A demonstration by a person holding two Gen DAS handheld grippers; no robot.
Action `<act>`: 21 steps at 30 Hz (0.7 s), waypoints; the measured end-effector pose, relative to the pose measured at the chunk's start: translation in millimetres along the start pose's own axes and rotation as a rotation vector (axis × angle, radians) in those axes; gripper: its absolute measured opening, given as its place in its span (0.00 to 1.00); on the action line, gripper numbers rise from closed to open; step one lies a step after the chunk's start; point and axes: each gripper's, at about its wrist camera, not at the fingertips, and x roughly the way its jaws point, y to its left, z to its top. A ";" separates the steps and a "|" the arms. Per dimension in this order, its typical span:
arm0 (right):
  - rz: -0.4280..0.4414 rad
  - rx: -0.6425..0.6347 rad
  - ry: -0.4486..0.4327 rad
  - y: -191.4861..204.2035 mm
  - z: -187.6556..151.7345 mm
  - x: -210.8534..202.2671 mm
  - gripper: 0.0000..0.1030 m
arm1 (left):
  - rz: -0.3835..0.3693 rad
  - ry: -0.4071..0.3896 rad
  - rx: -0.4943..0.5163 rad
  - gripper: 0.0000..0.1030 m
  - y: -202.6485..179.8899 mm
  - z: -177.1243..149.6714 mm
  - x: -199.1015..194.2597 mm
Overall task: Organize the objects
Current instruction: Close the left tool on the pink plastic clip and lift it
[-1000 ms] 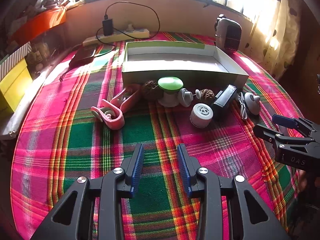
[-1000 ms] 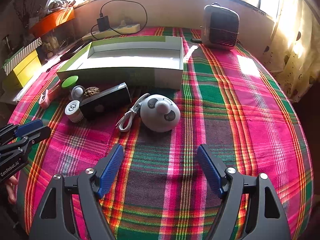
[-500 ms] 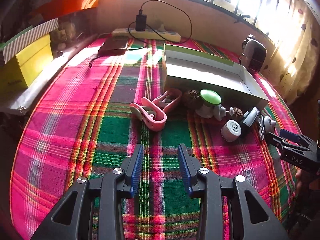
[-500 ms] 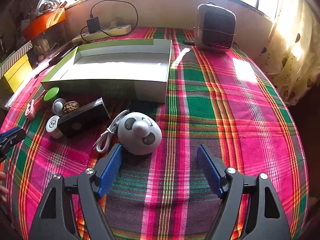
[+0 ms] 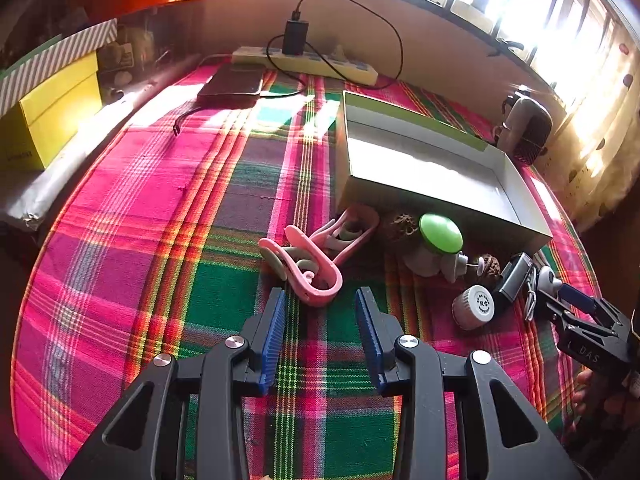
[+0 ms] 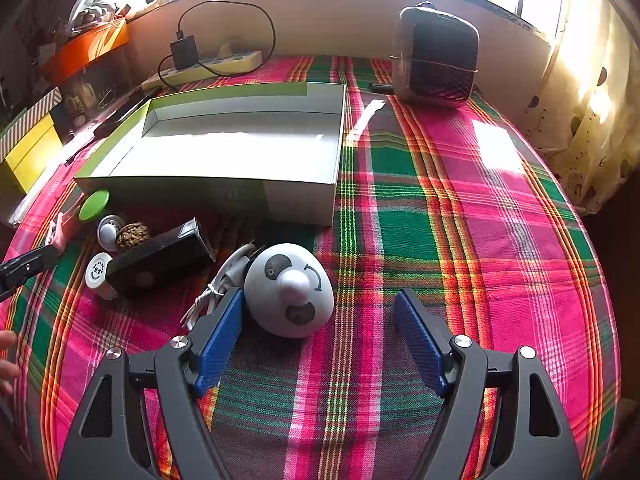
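Observation:
An open, empty white-and-green box (image 5: 476, 144) (image 6: 240, 184) lies on the plaid cloth. Small objects lie along its near side: two pink clips (image 5: 308, 268), a green-capped white knob (image 5: 440, 234) (image 6: 94, 205), a white jar (image 5: 474, 306) (image 6: 98, 274), a black block (image 5: 514, 278) (image 6: 160, 262), a white cable (image 6: 216, 288) and a white panda-face dome (image 6: 288, 290). My left gripper (image 5: 320, 300) is open, its tips just short of the nearer pink clip. My right gripper (image 6: 320, 304) is open wide, its left pad (image 6: 220, 340) beside the dome.
A small heater (image 6: 438, 56) stands at the back right. A power strip (image 5: 304, 62) with a charger and a dark phone (image 5: 234, 86) lie at the back. A yellow box (image 5: 48, 120) sits on the left ledge. The right gripper also shows in the left wrist view (image 5: 576, 312).
My left gripper has swung left and moved up to the pink clips. My right gripper has moved forward until the panda dome sits between its open fingers. Both stayed open.

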 end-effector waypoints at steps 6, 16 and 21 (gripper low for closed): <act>-0.004 -0.004 -0.001 1.4 4.3 3.3 0.74 | 0.021 -0.010 -0.007 0.33 3.7 10.4 5.8; -0.008 0.009 -0.001 -4.1 6.6 5.6 0.74 | 0.072 -0.004 0.055 0.33 4.2 13.7 8.9; -0.018 0.026 -0.001 -8.6 6.4 5.3 0.74 | 0.101 -0.013 0.066 0.33 12.3 15.9 9.4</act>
